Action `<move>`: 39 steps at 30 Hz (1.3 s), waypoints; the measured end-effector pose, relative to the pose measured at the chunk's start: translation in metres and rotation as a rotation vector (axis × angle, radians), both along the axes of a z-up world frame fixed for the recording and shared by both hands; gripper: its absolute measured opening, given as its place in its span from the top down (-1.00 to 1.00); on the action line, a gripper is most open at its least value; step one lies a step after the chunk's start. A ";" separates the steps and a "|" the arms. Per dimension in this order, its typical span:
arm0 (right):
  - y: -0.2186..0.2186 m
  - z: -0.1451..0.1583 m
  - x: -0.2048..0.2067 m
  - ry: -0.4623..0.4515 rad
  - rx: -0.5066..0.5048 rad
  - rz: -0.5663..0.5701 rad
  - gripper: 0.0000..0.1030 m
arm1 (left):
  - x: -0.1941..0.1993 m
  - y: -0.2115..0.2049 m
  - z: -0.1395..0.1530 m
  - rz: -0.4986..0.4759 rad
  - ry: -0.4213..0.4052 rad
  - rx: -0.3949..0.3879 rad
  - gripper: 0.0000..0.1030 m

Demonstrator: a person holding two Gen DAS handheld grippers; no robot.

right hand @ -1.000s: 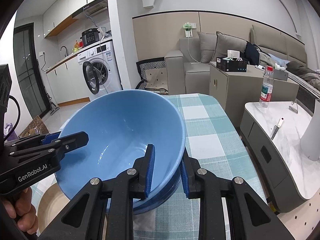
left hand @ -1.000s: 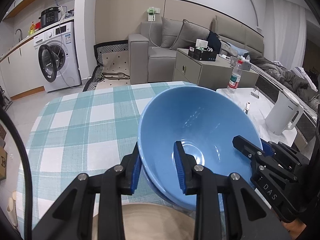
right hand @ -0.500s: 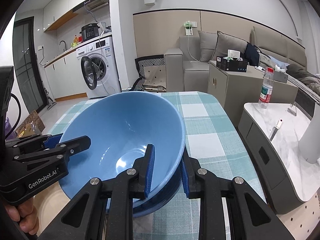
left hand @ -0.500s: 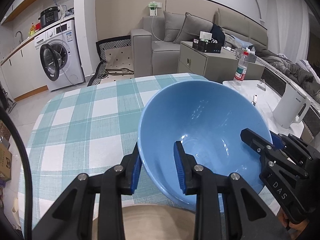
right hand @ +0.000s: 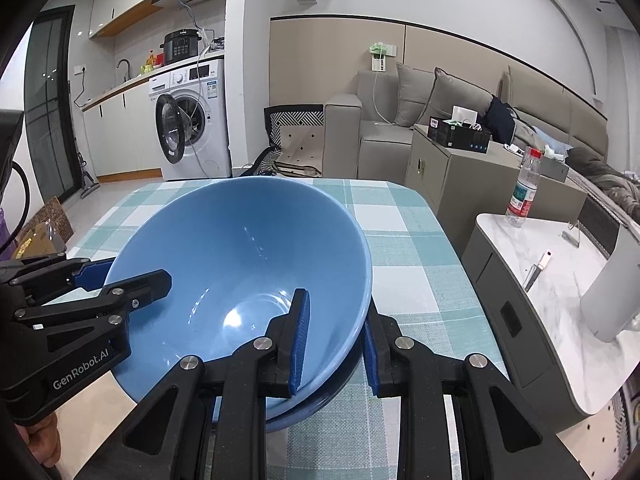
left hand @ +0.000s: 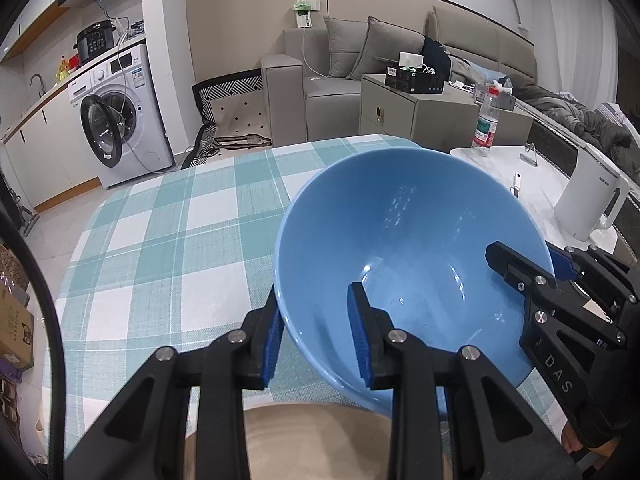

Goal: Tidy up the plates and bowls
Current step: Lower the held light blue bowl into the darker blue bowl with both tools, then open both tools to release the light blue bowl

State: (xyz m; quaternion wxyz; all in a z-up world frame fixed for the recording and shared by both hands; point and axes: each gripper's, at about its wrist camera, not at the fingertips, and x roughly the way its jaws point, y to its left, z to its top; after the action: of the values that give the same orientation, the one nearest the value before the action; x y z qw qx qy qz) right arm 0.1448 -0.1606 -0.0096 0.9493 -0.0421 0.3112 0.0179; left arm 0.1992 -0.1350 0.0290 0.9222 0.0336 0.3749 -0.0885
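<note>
I have a hand-held gripper in each hand, both angled down over the checked counter (left hand: 168, 248), and both are clamped on the same blue bowl (left hand: 412, 248): my left hand-held gripper (left hand: 316, 334) pinches the rim at about 7 o'clock, one blue pad inside the bowl and one outside, while my right hand-held gripper (right hand: 334, 338) bites the opposite rim at about 4 o'clock in its own view, the jaws narrow around the wall. The bowl sits tipped toward me above the near half of the counter. Compared with a second ago, the bowl has slid lower and nearer the counter's far edge in the left view, the sofa and washing machine (left hand: 120, 120) have risen in frame, and both grips are unchanged. A tan round plate (left hand: 304, 436) shows at 6 o'clock under my left jaws, mostly hidden. In the right view a second darker blue rim peeks out beneath the bowl; I cannot tell whether it is another bowl. My fingers (right hand: 40, 440) are cut off at the frame edge
</note>
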 end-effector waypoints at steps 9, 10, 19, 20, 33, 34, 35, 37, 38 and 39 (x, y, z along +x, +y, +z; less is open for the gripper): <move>0.001 -0.001 0.000 0.004 -0.027 -0.006 0.44 | -0.002 0.000 -0.004 0.000 0.014 0.007 0.41; 0.000 -0.001 0.000 0.005 -0.026 -0.003 0.43 | -0.003 0.000 -0.004 -0.001 0.014 0.009 0.41; -0.009 0.002 -0.001 0.021 0.040 0.048 0.04 | -0.001 0.005 -0.001 -0.011 0.042 -0.026 0.24; -0.010 0.003 -0.001 0.018 0.040 0.047 -0.01 | -0.002 0.005 -0.001 -0.012 0.042 -0.029 0.16; -0.050 0.010 -0.001 0.071 0.195 0.062 -0.85 | -0.004 0.022 0.004 0.001 0.068 -0.119 -0.59; -0.050 0.009 -0.001 0.075 0.204 0.067 -0.90 | -0.004 0.022 0.005 -0.003 0.071 -0.125 -0.59; -0.049 0.009 -0.002 0.079 0.213 0.072 -0.96 | -0.004 0.022 0.005 -0.008 0.074 -0.129 -0.66; -0.048 0.008 -0.002 0.082 0.233 0.089 -0.98 | -0.004 0.022 0.005 -0.005 0.070 -0.133 -0.96; -0.048 0.007 -0.002 0.085 0.240 0.091 -0.98 | -0.004 0.022 0.005 -0.002 0.063 -0.137 -1.00; -0.048 0.006 -0.001 0.089 0.251 0.095 -0.98 | -0.004 0.022 0.005 -0.002 0.062 -0.139 -1.00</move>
State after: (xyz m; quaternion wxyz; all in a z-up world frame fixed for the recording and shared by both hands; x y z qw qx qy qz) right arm 0.1435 -0.2088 -0.0035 0.9304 0.0633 0.3459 0.1034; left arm 0.1948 -0.1126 0.0338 0.9102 -0.0331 0.3961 -0.1163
